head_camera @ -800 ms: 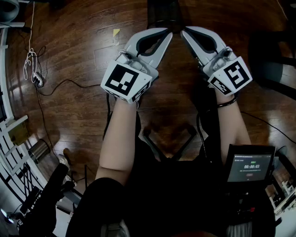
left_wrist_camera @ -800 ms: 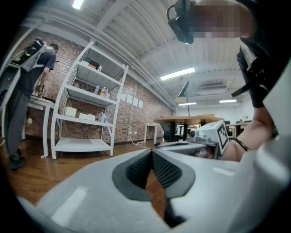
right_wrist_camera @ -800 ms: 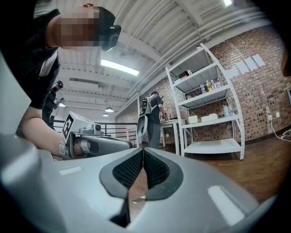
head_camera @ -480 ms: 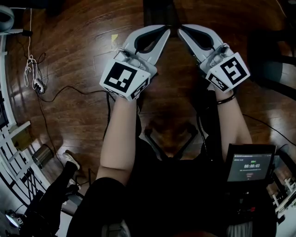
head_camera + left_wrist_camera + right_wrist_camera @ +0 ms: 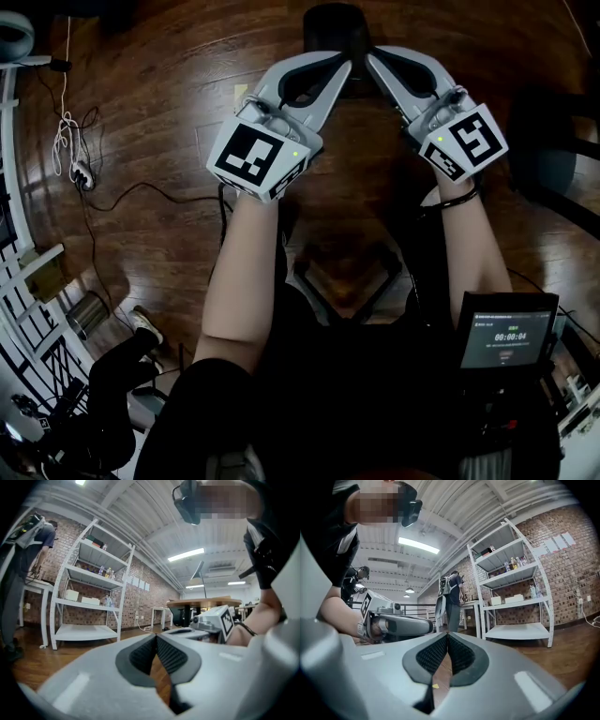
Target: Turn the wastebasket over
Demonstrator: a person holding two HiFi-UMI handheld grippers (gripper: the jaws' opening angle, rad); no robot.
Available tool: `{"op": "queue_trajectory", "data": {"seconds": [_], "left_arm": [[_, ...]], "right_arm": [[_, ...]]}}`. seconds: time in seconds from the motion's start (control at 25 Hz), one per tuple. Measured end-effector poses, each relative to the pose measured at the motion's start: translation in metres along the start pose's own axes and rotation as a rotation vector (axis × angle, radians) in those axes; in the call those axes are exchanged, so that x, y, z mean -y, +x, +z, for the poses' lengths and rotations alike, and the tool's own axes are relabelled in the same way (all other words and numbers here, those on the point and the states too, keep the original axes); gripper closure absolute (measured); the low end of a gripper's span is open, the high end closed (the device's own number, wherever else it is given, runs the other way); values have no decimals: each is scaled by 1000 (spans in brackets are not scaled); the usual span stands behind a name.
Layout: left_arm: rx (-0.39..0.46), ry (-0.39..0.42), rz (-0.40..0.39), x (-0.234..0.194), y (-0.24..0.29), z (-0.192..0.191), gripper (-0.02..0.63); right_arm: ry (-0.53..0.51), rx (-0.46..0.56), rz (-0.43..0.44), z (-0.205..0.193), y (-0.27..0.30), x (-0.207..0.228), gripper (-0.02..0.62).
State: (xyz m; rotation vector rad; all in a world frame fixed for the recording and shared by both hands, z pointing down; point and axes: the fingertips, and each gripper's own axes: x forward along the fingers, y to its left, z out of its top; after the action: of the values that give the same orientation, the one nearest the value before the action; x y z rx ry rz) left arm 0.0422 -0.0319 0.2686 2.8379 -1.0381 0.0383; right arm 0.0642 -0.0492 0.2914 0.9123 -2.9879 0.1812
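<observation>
In the head view a black rounded wastebasket (image 5: 330, 22) stands on the wooden floor at the top centre, cut off by the frame edge. Both grippers are held level in front of the person, their tips converging just short of it. My left gripper (image 5: 343, 69) is shut, the ribbed pads (image 5: 146, 654) meeting with nothing between them. My right gripper (image 5: 372, 58) is shut too, its pads (image 5: 458, 656) touching and empty. Each gripper view shows the other gripper beside it but not the basket.
A yellow note (image 5: 241, 92) lies on the floor left of the grippers. A cable (image 5: 141, 187) and a power strip (image 5: 81, 174) lie further left. A dark chair (image 5: 555, 155) stands at the right. White shelves (image 5: 89, 588) line the brick wall, with a person (image 5: 451, 597) near them.
Both grippers stay shut and close together, drifting slightly right in the head view. The black basket shows a little more at the top. A bystander's foot at the lower left has shifted.
</observation>
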Motion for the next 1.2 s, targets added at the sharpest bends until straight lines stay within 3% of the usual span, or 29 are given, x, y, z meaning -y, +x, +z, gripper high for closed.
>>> {"op": "queue_trajectory", "data": {"seconds": [0.24,0.68,1.0,1.2], "left_arm": [[-4,-28,38,-77,37,5,606],[4,-26,46,-73,38,6,606],[19,-42,77,-76,41,11,606],[24,-38,84,-77,39,17,605]], "right_arm": [[77,3,-23,3,64,67,584],[92,19,-60,-1,57,70,584],[290,91,-158,-3,55,89,584],[341,112,-204,-14,56,102,584]]}}
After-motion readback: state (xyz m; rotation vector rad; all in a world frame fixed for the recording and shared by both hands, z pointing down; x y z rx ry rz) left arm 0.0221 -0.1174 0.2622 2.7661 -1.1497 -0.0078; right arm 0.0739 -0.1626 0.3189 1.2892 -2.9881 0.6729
